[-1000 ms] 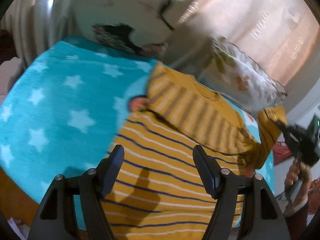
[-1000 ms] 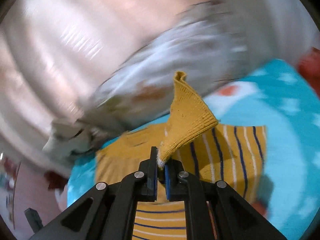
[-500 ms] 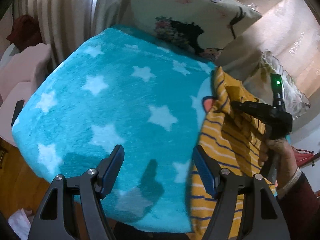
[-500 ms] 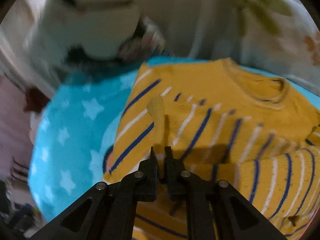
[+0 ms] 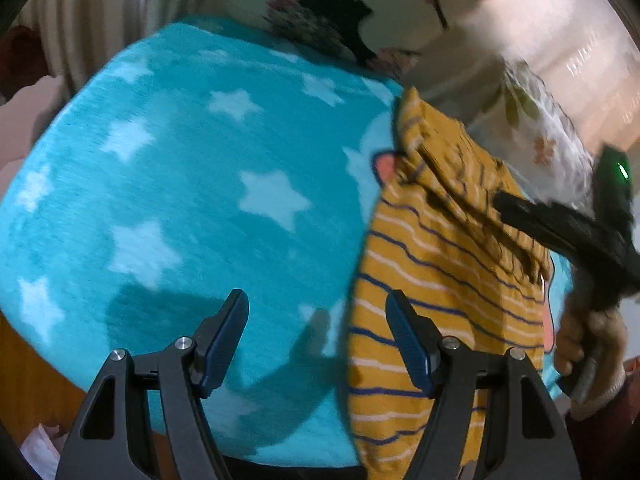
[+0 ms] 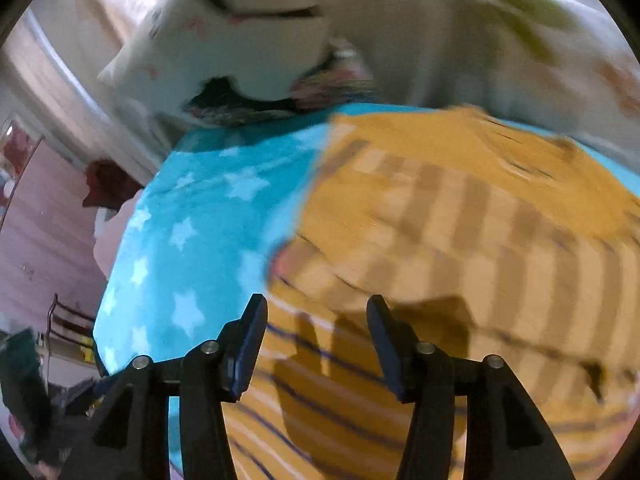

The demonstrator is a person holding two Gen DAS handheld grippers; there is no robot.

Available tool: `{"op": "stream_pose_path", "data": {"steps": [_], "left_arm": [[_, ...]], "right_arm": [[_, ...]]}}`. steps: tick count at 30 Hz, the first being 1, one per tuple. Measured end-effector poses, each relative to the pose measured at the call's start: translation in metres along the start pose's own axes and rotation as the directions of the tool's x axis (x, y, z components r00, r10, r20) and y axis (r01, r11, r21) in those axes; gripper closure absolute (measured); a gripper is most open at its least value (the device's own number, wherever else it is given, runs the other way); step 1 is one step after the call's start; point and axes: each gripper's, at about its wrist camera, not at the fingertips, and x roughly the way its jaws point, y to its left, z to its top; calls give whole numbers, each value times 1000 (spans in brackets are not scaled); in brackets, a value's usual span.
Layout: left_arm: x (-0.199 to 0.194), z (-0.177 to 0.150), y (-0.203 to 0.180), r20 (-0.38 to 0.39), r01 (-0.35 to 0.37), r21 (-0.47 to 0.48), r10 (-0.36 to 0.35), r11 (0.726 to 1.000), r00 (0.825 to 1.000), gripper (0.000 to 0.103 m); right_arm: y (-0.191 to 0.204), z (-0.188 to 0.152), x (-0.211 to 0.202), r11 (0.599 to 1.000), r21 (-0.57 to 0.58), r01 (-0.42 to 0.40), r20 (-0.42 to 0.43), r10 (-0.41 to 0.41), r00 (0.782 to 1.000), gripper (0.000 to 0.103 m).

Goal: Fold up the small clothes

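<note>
A small knitted sweater (image 5: 436, 280) — mustard yellow, crossed by thin navy and white stripes — is laid on a fleecy turquoise blanket (image 5: 192, 200) printed with pale stars, spread over a bed. A striped sleeve is seen folded across its upper body, the knit rumpled there. The left claw (image 5: 316, 336) is held spread above the blanket at the sweater's left edge, with nothing between its ribbed blue pads. The right claw (image 6: 316, 340) is seen over the sweater's body; its jaws have just been opening, and no cloth is pinched. Soft printed pillows (image 6: 248, 52) are propped behind — blurred.
</note>
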Motion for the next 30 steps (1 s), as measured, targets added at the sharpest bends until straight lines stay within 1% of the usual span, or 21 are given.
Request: {"op": "stream_pose_path", "data": {"steps": [2, 3, 4, 5, 6, 7, 8, 10, 11, 12, 13, 15, 17, 19, 21, 23, 25, 26, 29, 30], "left_arm": [[7, -7, -7, -27, 16, 0, -16, 1000, 1000, 33], [10, -11, -10, -40, 18, 0, -18, 1000, 999, 33], [13, -13, -13, -50, 17, -1, -17, 1000, 999, 33], [16, -18, -17, -59, 14, -1, -14, 1000, 998, 33], [16, -21, -20, -65, 12, -3, -12, 1000, 998, 33], [17, -24, -22, -70, 9, -6, -9, 1000, 998, 33], [17, -26, -25, -74, 6, -11, -7, 1000, 997, 33], [15, -32, -31, -75, 0, -17, -1, 1000, 997, 33], [14, -34, -34, -73, -8, -16, 6, 1000, 997, 33], [12, -37, -36, -69, -19, -11, 18, 1000, 997, 33], [11, -40, -39, -66, -30, -7, 30, 1000, 997, 33], [11, -46, -42, -66, -49, -5, 48, 999, 997, 33], [10, -50, -43, -69, -62, -13, 61, 998, 996, 33], [9, -55, -41, -69, -64, -27, 62, 998, 996, 33], [9, -59, -38, -69, -71, -38, 69, 997, 995, 33], [10, -61, -34, -75, -68, -54, 64, 996, 995, 33], [12, -63, -29, -81, -59, -69, 53, 996, 995, 33], [14, -63, -27, -85, -53, -73, 46, 996, 995, 33], [19, -63, -26, -98, -31, -72, 24, 997, 995, 33], [21, -63, -26, -107, -16, -69, 8, 997, 994, 33]], "right_arm": [[-33, -20, -27, 997, 51, 52, 12, -53, 999, 46], [-54, -32, -41, 992, 87, 94, 19, -96, 995, 46], [-76, -42, -55, 981, 131, 141, 25, -145, 989, 46], [-97, -50, -67, 970, 177, 167, 31, -175, 984, 46], [-115, -55, -78, 959, 223, 176, 37, -188, 981, 46], [-138, -60, -90, 939, 292, 181, 53, -205, 977, 46], [-152, -61, -96, 925, 335, 181, 71, -216, 974, 46], [-180, -59, -106, 892, 425, 152, 131, -227, 965, 46], [-186, -56, -107, 884, 448, 136, 154, -226, 962, 46], [-192, -50, -106, 876, 467, 119, 174, -223, 959, 49], [-195, -45, -104, 875, 475, 92, 193, -206, 959, 58], [-197, -28, -96, 886, 463, 38, 215, -153, 965, 64], [-194, -16, -81, 897, 441, 36, 194, -134, 972, 64], [-194, -14, -61, 903, 426, 60, 119, -121, 986, 64], [-200, -31, -44, 898, 424, 118, 20, -139, 990, 65], [-201, -45, -49, 907, 408, 107, 45, -137, 990, 65], [-198, -60, -64, 911, 393, 127, 32, -151, 988, 64], [-198, -68, -74, 913, 393, 114, 33, -138, 990, 64], [-199, -103, -103, 909, 408, 83, 36, -107, 994, 55], [-200, -118, -113, 905, 420, 73, 35, -97, 995, 49]]}}
